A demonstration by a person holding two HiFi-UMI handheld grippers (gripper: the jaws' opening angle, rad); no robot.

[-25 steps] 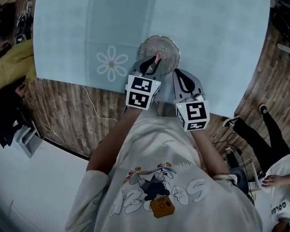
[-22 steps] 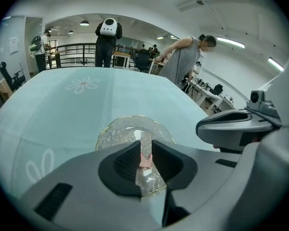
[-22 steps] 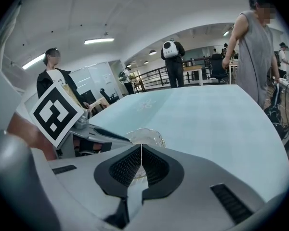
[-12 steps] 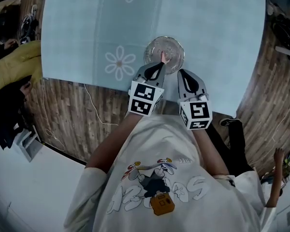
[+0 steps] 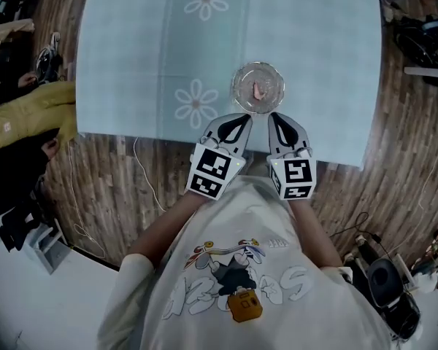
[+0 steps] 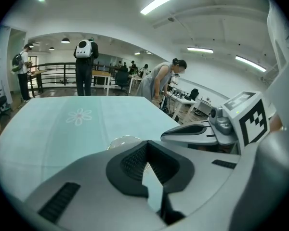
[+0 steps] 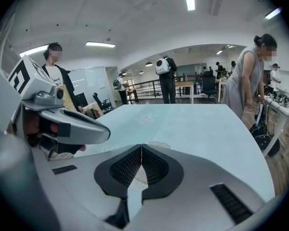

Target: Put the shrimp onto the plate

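Note:
A small pink shrimp (image 5: 259,90) lies in the middle of a clear glass plate (image 5: 271,99) near the front edge of the pale blue table (image 5: 153,57). My left gripper (image 5: 242,117) sits just short of the plate's near rim, shut and empty. Beside it, my right gripper (image 5: 276,115) is also shut and holds nothing. In the left gripper view the jaws (image 6: 146,142) meet at their tips, with the plate's rim (image 6: 121,140) showing just past them. The right gripper view shows the same: tips (image 7: 141,146) touching, plate edge (image 7: 160,144) beyond.
The tablecloth has white flower prints (image 5: 196,102). A yellow garment (image 5: 29,111) and dark bags lie left of the table. A thin white cable (image 5: 140,159) runs over the wooden floor below the table's front edge. People stand far behind the table (image 6: 84,66).
My left gripper held the shrimp over the plate a second ago. Now the shrimp rests on the plate and both grippers have pulled back toward me.

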